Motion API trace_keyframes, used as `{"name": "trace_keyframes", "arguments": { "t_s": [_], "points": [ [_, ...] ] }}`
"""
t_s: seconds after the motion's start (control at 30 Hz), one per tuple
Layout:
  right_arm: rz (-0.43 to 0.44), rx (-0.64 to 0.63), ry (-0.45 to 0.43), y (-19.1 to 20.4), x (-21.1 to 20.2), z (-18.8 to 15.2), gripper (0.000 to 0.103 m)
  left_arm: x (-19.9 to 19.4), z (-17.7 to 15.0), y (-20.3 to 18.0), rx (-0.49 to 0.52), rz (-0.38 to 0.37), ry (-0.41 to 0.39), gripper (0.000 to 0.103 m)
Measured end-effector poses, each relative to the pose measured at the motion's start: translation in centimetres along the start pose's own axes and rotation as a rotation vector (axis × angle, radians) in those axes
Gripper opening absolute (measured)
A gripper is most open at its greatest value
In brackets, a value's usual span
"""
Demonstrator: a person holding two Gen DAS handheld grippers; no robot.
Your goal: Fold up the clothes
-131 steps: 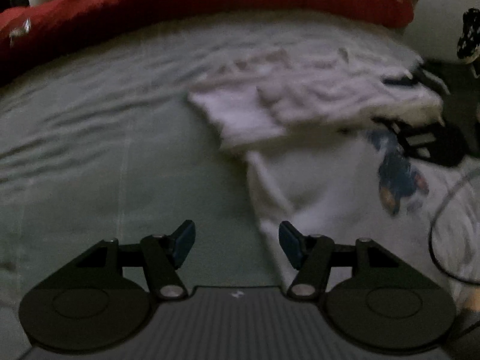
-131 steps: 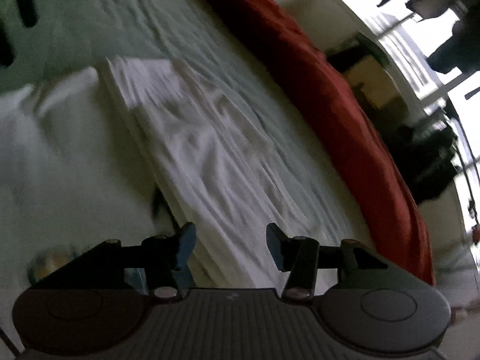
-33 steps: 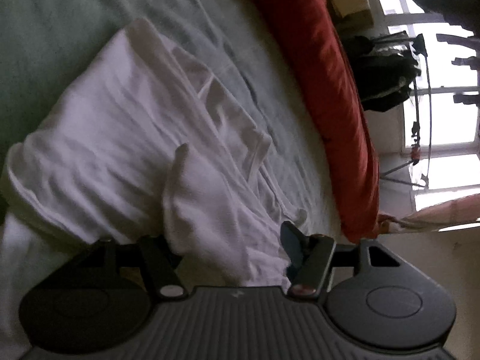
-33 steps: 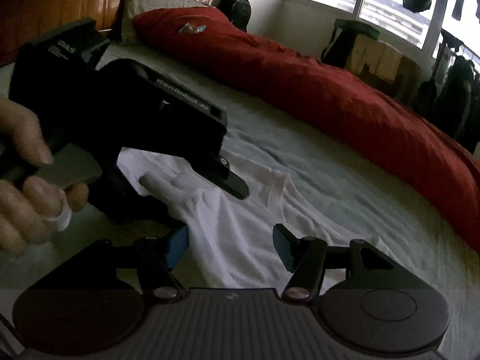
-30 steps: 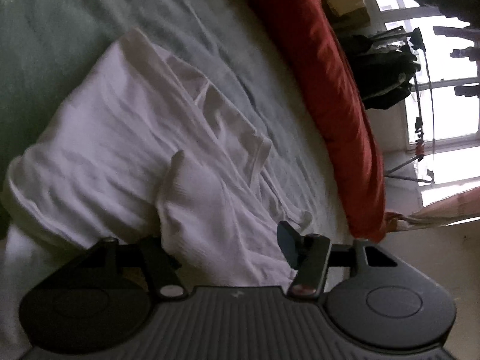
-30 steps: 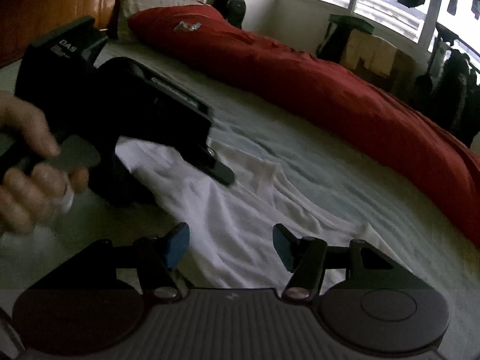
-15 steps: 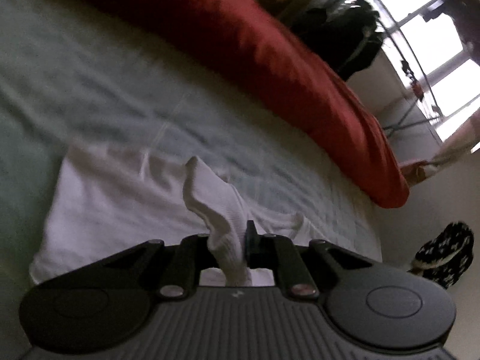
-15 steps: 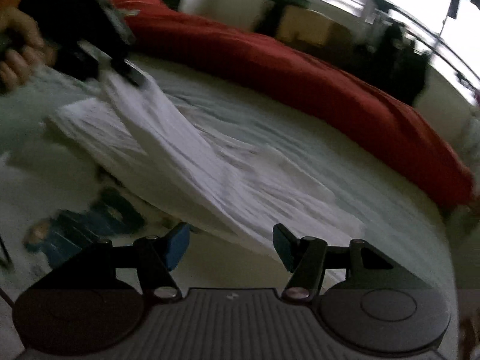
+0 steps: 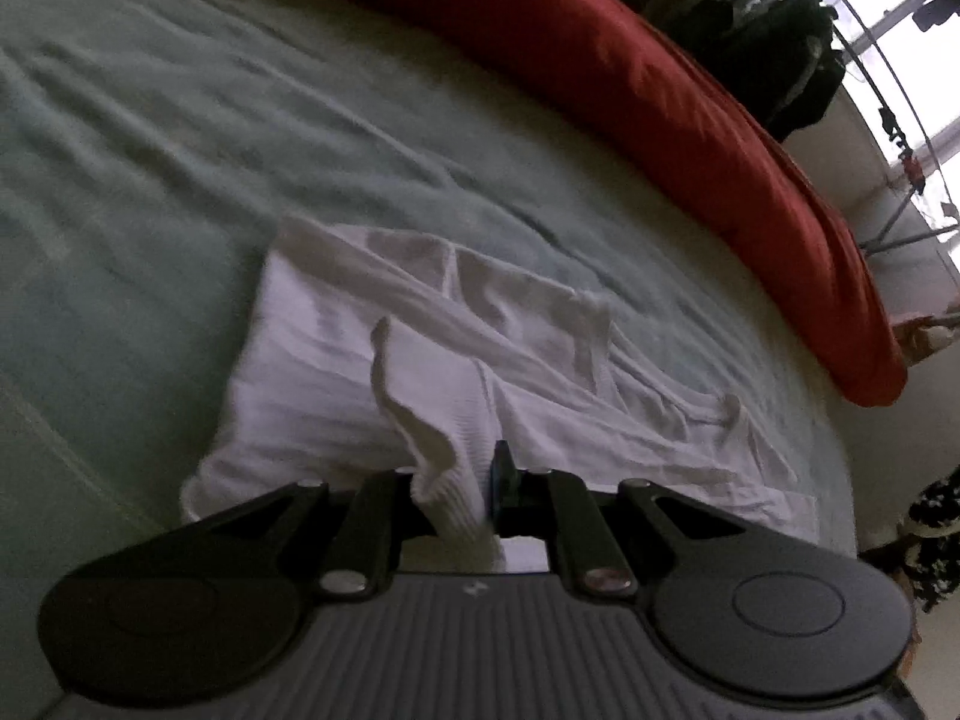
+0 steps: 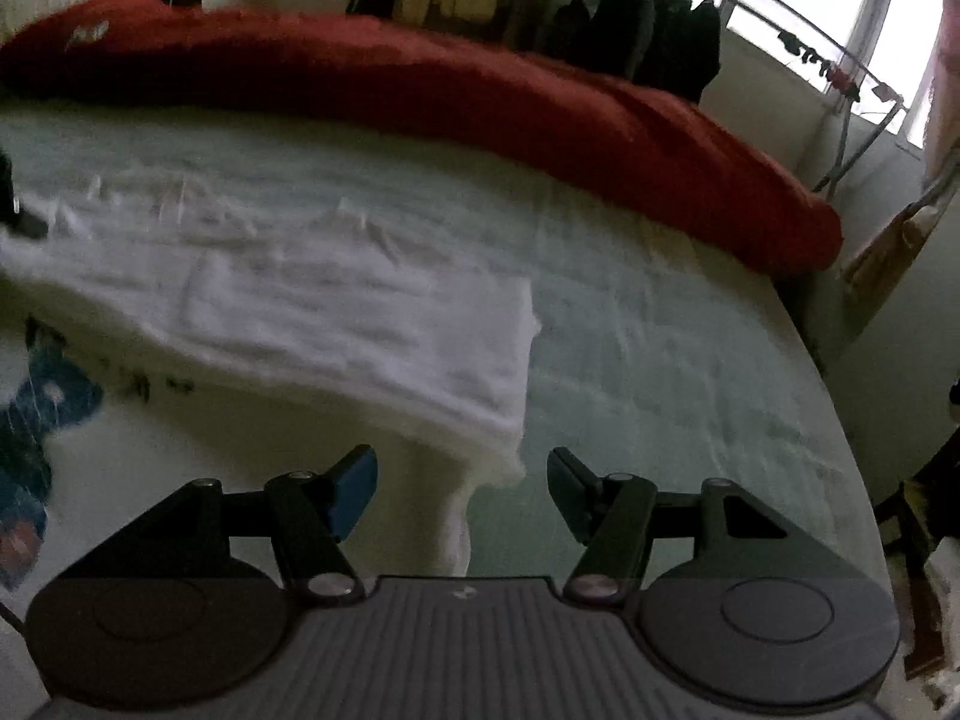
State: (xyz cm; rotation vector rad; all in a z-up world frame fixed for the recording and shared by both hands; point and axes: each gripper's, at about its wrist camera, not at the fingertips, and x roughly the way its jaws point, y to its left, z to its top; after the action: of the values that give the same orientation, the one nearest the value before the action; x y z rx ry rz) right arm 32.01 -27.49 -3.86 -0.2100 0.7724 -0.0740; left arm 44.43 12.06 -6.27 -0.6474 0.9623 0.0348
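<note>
A white ribbed undershirt [image 9: 336, 360] lies crumpled on the pale green bedsheet [image 9: 180, 138]. My left gripper [image 9: 462, 492] is shut on a pinched fold of the shirt, lifted slightly above the rest of the cloth. In the right wrist view the same white undershirt [image 10: 336, 294] stretches across the bed, its near corner hanging just ahead of my fingers. My right gripper [image 10: 462, 480] is open above that corner, with nothing pressed between its pads. A second white garment with a blue print [image 10: 42, 408] lies at the left under the undershirt.
A rolled red duvet [image 9: 660, 96] runs along the far side of the bed [image 10: 690, 396]. Dark clothes hang on a rack [image 10: 648, 30] by the window beyond it. The bed's right edge drops off near a chair [image 10: 918, 516].
My left gripper closed on a fold of the undershirt and lifted it. My right gripper swung away from the left hand toward the shirt's other end, staying open.
</note>
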Motion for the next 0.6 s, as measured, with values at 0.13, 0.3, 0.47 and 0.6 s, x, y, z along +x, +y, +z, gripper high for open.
{"name": "trace_keyframes", "arguments": {
  "t_s": [0.13, 0.3, 0.47, 0.6],
  "points": [
    [0.002, 0.020, -0.007, -1.6, 0.3, 0.8, 0.068, 0.2, 0.0, 0.3, -0.010, -0.003, 0.020, 0.009],
    [0.031, 0.010, -0.034, -2.8, 0.2, 1.3, 0.068, 0.2, 0.1, 0.5, -0.011, -0.005, 0.027, 0.009],
    [0.022, 0.151, 0.009, -6.7, 2.4, 2.8, 0.067, 0.3, 0.0, 0.7, -0.024, -0.006, 0.034, 0.009],
    [0.091, 0.058, -0.004, -6.2, 1.7, 2.0, 0.070, 0.2, 0.0, 0.9, -0.027, -0.007, 0.036, 0.009]
  ]
}}
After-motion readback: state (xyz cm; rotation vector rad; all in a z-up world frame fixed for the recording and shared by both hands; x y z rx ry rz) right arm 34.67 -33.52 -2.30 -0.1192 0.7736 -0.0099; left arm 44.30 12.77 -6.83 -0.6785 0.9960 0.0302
